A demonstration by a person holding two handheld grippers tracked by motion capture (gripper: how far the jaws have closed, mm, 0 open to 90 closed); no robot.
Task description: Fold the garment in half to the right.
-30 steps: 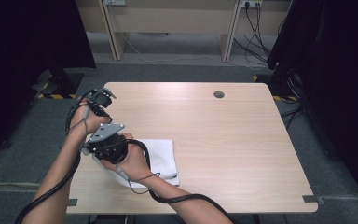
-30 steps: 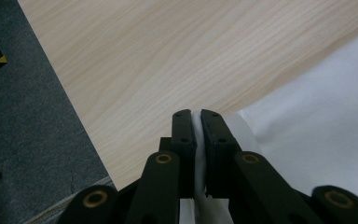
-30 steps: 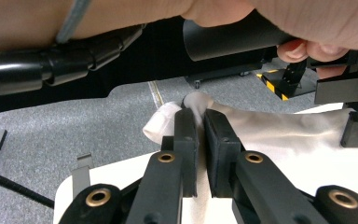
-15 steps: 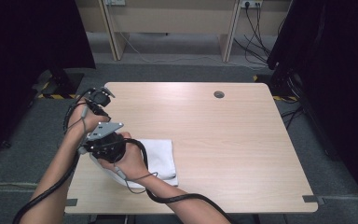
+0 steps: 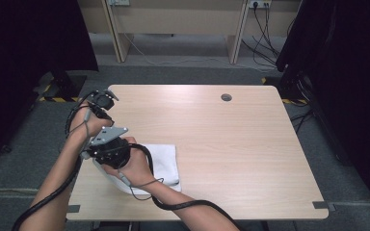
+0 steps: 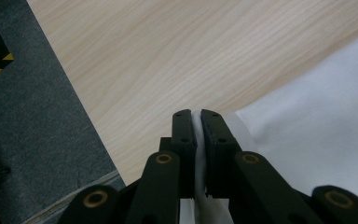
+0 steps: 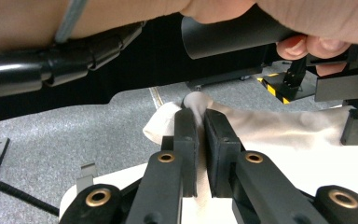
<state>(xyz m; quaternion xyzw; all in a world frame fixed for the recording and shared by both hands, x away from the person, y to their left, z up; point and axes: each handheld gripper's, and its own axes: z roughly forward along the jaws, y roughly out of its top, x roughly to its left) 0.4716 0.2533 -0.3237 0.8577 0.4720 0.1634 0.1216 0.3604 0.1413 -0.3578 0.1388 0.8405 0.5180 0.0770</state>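
A white cloth (image 5: 166, 161) lies on the near left part of the light wooden table (image 5: 241, 144). Both hands meet at its left end, by the table's left edge. In the left gripper view my left gripper (image 6: 198, 116) is shut on a fold of the cloth (image 6: 307, 130), with the cloth's edge pinched between the pads. My right gripper (image 7: 200, 114) is shut on a bunched corner of the cloth (image 7: 279, 128), lifted a little off the table. In the high view the right hand and its grey plate (image 5: 110, 134) cover both pairs of fingertips.
A round cable hole (image 5: 226, 97) sits near the table's far edge. Grey carpet (image 5: 24, 159) lies past the left edge, with a stand base marked in yellow and black (image 5: 53, 91). Dark curtains hang at both sides. Cables trail from both grippers over the near edge.
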